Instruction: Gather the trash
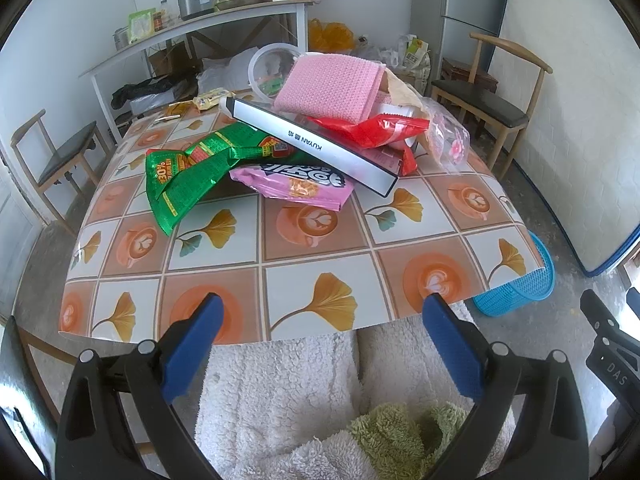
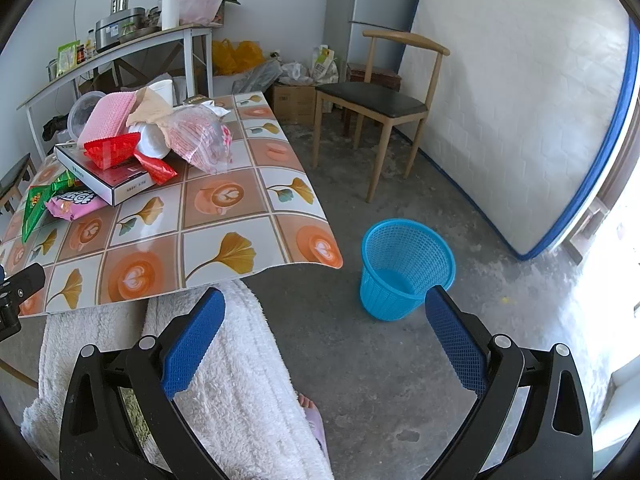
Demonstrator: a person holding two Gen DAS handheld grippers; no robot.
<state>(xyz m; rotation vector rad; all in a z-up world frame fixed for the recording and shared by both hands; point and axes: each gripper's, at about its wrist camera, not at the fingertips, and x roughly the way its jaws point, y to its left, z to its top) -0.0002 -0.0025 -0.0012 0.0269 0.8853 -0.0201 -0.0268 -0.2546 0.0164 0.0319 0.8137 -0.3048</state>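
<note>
Fluffy white fabric over the person's lap fills the bottom of both views, and above it each gripper is spread wide and empty: the left gripper (image 1: 322, 318) hangs just off the near edge of the worktop (image 1: 280, 256), while the right gripper (image 2: 326, 312) hangs over bare floor, pointing toward the blue mesh basket (image 2: 406, 266) that stands on the floor near the worktop's corner. Nothing has been picked up, and the basket looks empty, so the task seems to be at its very start — the reach for a first piece. The trash sits in one heap toward the far half of the worktop: a green snack wrapper (image 1: 180, 176) and a pink snack bag (image 1: 298, 184) lie closest, partly under a long white box (image 1: 316, 144), with a red wrapper (image 1: 374, 130), a pink textured cloth (image 1: 332, 90) and a clear printed bag (image 1: 450, 136) piled on or beside it. The next move probably calls for the left gripper to travel forward over the worktop and close on the loose green wrapper's free end — the easiest piece to lift without disturbing the stack — then carry it rightward to the basket.
</note>
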